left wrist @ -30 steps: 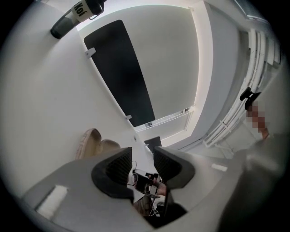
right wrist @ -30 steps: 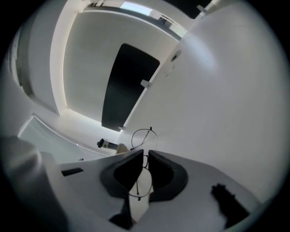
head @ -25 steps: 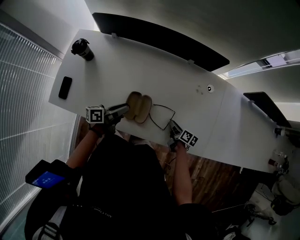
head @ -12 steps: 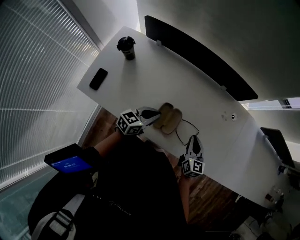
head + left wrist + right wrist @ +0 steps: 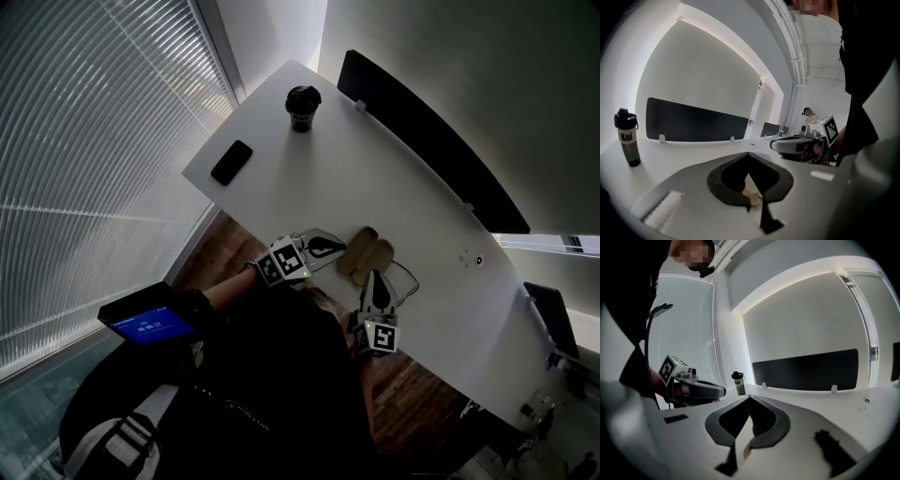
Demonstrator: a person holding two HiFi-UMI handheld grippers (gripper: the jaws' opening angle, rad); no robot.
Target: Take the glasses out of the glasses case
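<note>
Claws: left claw (image 5: 339, 245) and right claw (image 5: 375, 277) are both pressed together, holding nothing.
Case: glasses case (image 5: 366, 251) lies open on the table (image 5: 309, 169).
Glasses: glasses (image 5: 413, 279) are out, just beside it.
Remaining: apparently nothing.

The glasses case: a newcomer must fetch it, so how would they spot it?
Find the long white table by the window blinds. Midway along its near edge lies the glasses case, two tan rounded lobes side by side; the phone and bottle towards the window end are black.
</note>
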